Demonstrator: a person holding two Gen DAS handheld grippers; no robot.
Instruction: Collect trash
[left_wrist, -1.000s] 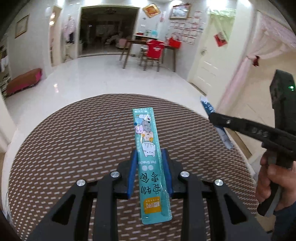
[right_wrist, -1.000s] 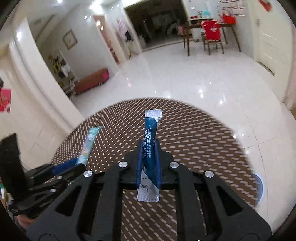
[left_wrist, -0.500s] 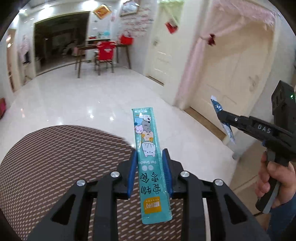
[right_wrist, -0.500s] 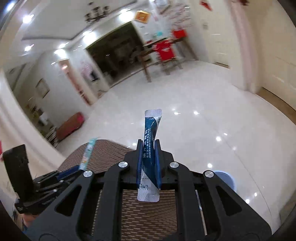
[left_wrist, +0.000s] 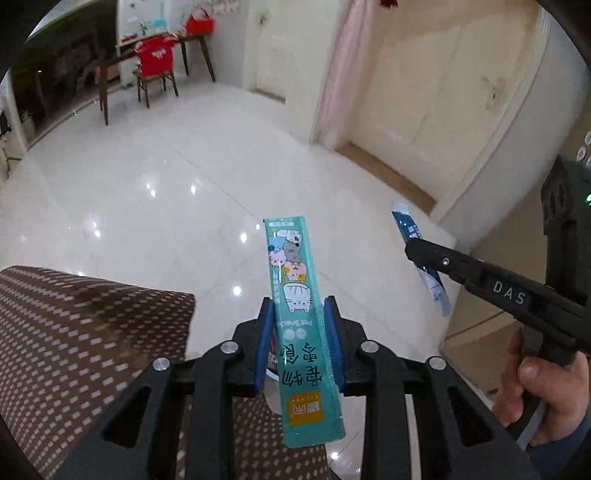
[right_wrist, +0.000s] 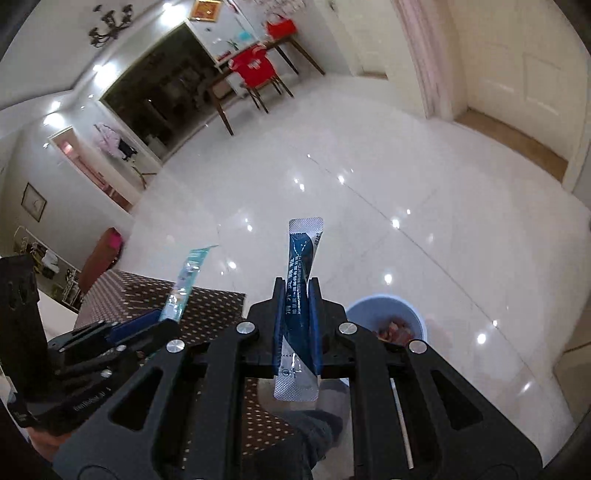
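Note:
My left gripper (left_wrist: 297, 314) is shut on a teal pet-snack stick packet (left_wrist: 295, 295) that stands up between its blue pads, past the table's right edge. My right gripper (right_wrist: 297, 291) is shut on a dark blue stick sachet (right_wrist: 299, 280). In the left wrist view the right gripper (left_wrist: 410, 247) shows at the right with the blue sachet (left_wrist: 406, 225). In the right wrist view the left gripper (right_wrist: 162, 325) shows at the left with the teal packet (right_wrist: 186, 280). A pale blue trash bin (right_wrist: 384, 317) with red scraps inside stands on the floor just right of my right gripper.
The round table with its brown woven cloth (left_wrist: 74, 350) lies to the left; it also shows in the right wrist view (right_wrist: 147, 295). The glossy white tile floor (left_wrist: 166, 184) spreads ahead. A wooden table and red chair (left_wrist: 155, 62) stand far back. Doors and a pink curtain (left_wrist: 343, 74) line the right wall.
Both grippers have swung right, off the table and over the floor, each still holding its packet. The blue bin has come into fuller view beside my right gripper.

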